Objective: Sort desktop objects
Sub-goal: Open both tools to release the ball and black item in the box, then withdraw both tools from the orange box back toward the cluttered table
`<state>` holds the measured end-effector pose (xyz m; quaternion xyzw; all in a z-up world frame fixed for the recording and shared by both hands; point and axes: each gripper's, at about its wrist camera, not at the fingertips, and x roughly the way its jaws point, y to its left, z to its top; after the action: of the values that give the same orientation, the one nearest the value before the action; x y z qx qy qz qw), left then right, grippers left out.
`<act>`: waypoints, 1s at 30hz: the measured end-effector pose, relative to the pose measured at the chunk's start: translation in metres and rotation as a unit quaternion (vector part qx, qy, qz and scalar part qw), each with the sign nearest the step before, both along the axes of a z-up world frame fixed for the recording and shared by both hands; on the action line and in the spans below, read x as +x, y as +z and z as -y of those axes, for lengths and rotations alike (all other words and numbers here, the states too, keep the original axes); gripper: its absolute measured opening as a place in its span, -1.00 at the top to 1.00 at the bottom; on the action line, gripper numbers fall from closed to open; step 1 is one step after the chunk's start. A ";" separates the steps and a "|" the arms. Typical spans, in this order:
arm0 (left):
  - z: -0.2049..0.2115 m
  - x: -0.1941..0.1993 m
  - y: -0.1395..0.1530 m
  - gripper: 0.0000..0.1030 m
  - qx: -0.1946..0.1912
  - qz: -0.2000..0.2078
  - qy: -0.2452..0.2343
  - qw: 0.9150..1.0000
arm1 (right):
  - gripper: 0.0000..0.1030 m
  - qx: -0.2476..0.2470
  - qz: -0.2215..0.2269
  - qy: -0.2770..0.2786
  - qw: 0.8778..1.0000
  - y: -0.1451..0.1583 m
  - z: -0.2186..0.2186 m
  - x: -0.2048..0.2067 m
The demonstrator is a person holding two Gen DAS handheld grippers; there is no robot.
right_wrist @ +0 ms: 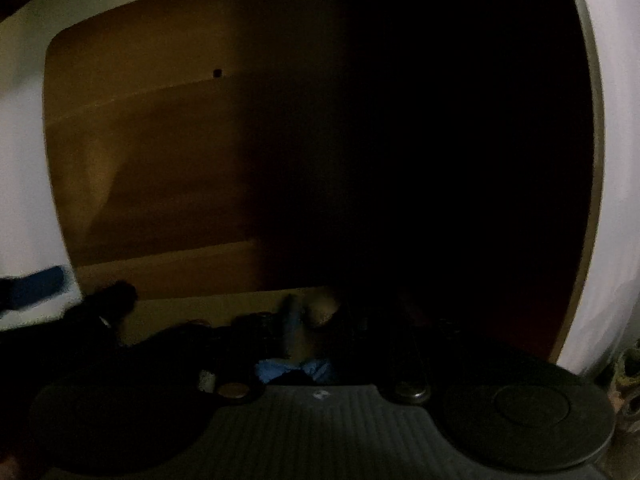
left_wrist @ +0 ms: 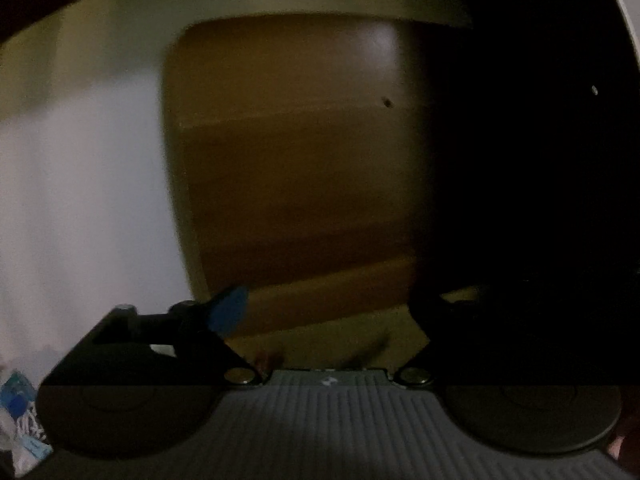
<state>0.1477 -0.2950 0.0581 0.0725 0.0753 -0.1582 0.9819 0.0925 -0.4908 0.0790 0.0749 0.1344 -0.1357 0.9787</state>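
Jaws apart, nothing between; brown-walled recess (left_wrist: 296, 168) ahead, white frame (left_wrist: 80, 184) alongside

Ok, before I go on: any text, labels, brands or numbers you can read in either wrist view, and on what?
None can be read.
Blue and white packet, bottom left corner of the left wrist view: carries print, too blurred to read.
Small white mark on the grey ribbed gripper body: a sign, too small to make out.
Brown wooden panel: no lettering.

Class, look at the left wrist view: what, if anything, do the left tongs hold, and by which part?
Nothing. The left tongs stand open, and no object shows between them.
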 end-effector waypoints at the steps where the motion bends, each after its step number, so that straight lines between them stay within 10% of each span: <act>1: -0.002 -0.002 0.000 -0.87 -0.001 -0.004 -0.003 1.000 | -0.57 -0.004 0.007 -0.010 1.000 0.000 0.000 -0.003; 30: -0.093 -0.067 0.023 -1.00 -0.023 0.034 0.041 0.998 | -0.85 -0.014 0.032 0.017 0.999 0.036 -0.061 -0.055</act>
<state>0.0803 -0.2018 0.0809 0.0517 0.0409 -0.1165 0.9910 0.0377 -0.4300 0.1150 0.0636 0.1025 -0.1187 0.9856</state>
